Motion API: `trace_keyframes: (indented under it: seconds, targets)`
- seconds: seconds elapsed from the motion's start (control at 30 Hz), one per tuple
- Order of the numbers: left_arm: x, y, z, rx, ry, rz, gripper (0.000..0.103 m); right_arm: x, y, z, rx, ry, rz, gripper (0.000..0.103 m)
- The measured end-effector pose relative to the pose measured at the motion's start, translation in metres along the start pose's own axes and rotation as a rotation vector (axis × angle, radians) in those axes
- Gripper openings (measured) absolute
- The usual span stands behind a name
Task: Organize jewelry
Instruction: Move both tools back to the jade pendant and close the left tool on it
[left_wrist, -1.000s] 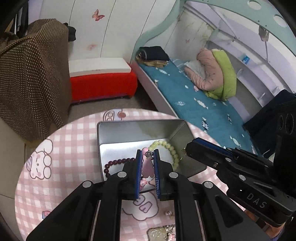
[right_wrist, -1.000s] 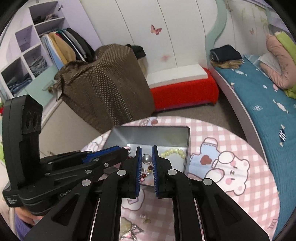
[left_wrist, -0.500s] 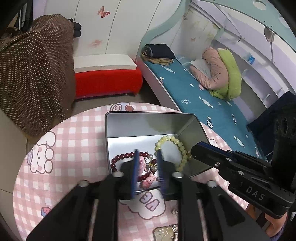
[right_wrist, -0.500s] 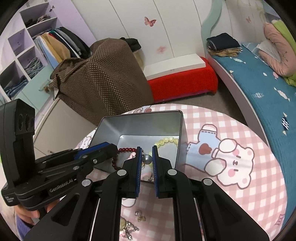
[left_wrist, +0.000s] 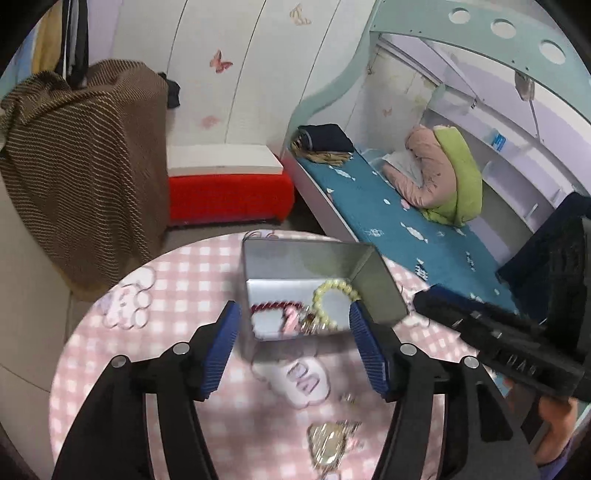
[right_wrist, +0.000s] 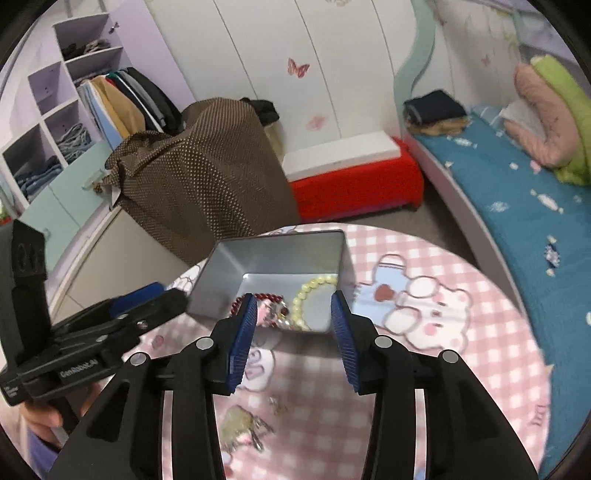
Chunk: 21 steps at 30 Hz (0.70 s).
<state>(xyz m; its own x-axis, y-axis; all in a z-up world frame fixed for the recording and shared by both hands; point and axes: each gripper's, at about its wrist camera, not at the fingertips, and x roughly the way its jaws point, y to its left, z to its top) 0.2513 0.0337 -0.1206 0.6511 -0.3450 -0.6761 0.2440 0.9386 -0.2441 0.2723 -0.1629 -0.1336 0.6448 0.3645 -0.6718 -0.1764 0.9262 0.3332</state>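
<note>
the left gripper (left_wrist: 293, 341) has its two blue pads wide apart, and its jaws have just been opening. nothing is between the pads; they hang over the near edge of the metal tin (left_wrist: 376, 280) in the middle of the left wrist view. the right gripper (right_wrist: 293, 334) also has its blue pads apart, a bit less wide, and its jaws have just been opening too. nothing is pinched there either.

the tin sits open on a round table with a pink checked cloth (left_wrist: 177, 266) that has cartoon bears on it. inside the tin lie a pale yellow bead bracelet (left_wrist: 334, 291) on the right side, a dark red bead bracelet (left_wrist: 275, 305) on the left side, and a small pink charm (left_wrist: 290, 321) near the front, between them. in the right wrist view the same three things show in the tin in the middle of the frame, just past the pads.

lower in the frame, on the cloth near the person, lies a gold and silver piece (left_wrist: 328, 439), blurry, and i cannot tell what it is. a tiny piece (right_wrist: 279, 404) lies just beside it.

in the lower left of the right wrist view a hand (right_wrist: 40, 419) holds the left gripper.
</note>
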Motion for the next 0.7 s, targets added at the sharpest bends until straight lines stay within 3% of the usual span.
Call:
trace_keyframes:
  seconds: [0.3, 0.7]
  targets:
    - [-0.009, -0.007, -0.06, 0.059, 0.06, 0.048, 0.059, -0.026, -0.013, -0.061, -0.027, 0.029, -0.07, 0.046]
    - [0.02, -0.024, -0.094, 0.106, 0.145, 0.093, 0.059, -0.027, -0.014, -0.105, -0.002, 0.084, -0.029, 0.051]
